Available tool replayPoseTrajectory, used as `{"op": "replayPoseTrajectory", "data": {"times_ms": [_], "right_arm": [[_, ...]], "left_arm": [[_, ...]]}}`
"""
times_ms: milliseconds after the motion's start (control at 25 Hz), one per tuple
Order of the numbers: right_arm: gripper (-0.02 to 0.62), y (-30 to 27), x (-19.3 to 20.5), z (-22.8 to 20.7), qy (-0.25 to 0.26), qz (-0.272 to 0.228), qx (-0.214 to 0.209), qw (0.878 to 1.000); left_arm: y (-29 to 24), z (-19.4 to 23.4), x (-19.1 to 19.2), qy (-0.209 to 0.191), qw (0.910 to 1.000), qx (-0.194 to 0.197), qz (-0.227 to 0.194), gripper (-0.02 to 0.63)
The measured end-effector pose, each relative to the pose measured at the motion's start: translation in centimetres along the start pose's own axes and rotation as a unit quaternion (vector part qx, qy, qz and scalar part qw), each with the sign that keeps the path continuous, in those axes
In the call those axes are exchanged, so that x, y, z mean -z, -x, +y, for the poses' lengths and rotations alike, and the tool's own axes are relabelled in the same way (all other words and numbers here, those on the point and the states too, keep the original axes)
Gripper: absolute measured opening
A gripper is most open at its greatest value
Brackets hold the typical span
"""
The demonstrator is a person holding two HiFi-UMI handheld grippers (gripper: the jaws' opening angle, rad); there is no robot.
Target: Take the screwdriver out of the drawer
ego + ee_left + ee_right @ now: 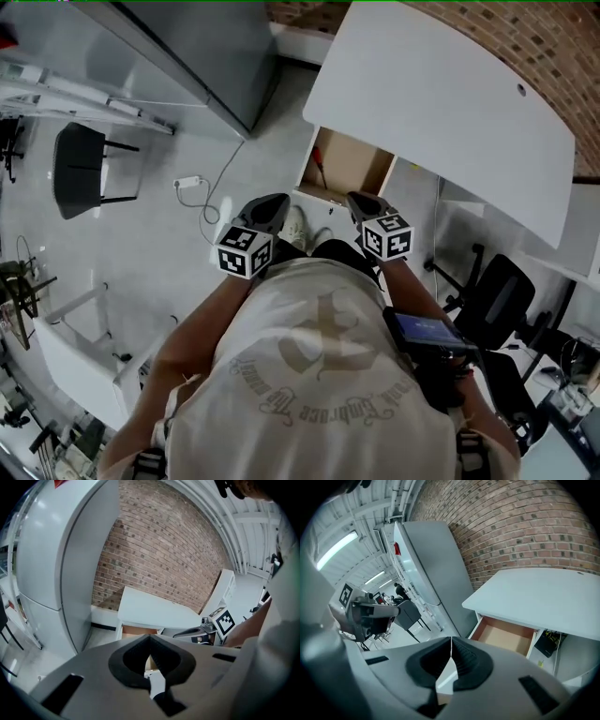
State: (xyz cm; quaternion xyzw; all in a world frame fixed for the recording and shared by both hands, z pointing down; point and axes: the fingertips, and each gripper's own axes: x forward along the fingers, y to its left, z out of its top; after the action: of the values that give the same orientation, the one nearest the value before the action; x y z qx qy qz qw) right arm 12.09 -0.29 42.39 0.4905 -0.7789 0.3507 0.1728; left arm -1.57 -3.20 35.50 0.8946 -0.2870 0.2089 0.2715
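The wooden drawer [361,161] stands pulled out from under the white desk [441,103]. A thin red-handled screwdriver [321,171] lies along its left side. My left gripper [270,212] and right gripper [367,204] hover side by side just short of the drawer's front, both shut with nothing between the jaws. In the left gripper view the left gripper [150,638] points at the drawer [138,631]. The right gripper [451,640] looks into the drawer [506,637] from the side, where the screwdriver does not show.
A tall grey cabinet [187,47] stands left of the desk against the brick wall [544,47]. A white power strip with its cable [192,183] lies on the floor. A black chair [80,169] is at the left, an office chair [497,291] at the right.
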Motion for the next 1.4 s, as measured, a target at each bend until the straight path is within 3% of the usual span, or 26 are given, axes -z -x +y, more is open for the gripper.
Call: {"op": "replayPoseTrajectory", "data": {"times_ms": [840, 1120, 1400], "right_arm": [[0.023, -6.0, 1.3, -4.1, -0.066, 0.038, 0.035, 0.996], [0.023, -8.8, 3.0, -4.4, -0.061, 0.077, 0.026, 0.995], [0.025, -11.3, 4.4, -5.5, -0.062, 0.100, 0.029, 0.993]], "left_arm": [[-3.9, 2.9, 3.1, 0.032, 0.9983, 0.025, 0.042, 0.020], [-4.9, 5.3, 4.6, 0.056, 0.9970, 0.015, 0.051, 0.020], [-5.4, 4.9, 6.8, 0.073, 0.9956, 0.007, 0.058, 0.020]]}}
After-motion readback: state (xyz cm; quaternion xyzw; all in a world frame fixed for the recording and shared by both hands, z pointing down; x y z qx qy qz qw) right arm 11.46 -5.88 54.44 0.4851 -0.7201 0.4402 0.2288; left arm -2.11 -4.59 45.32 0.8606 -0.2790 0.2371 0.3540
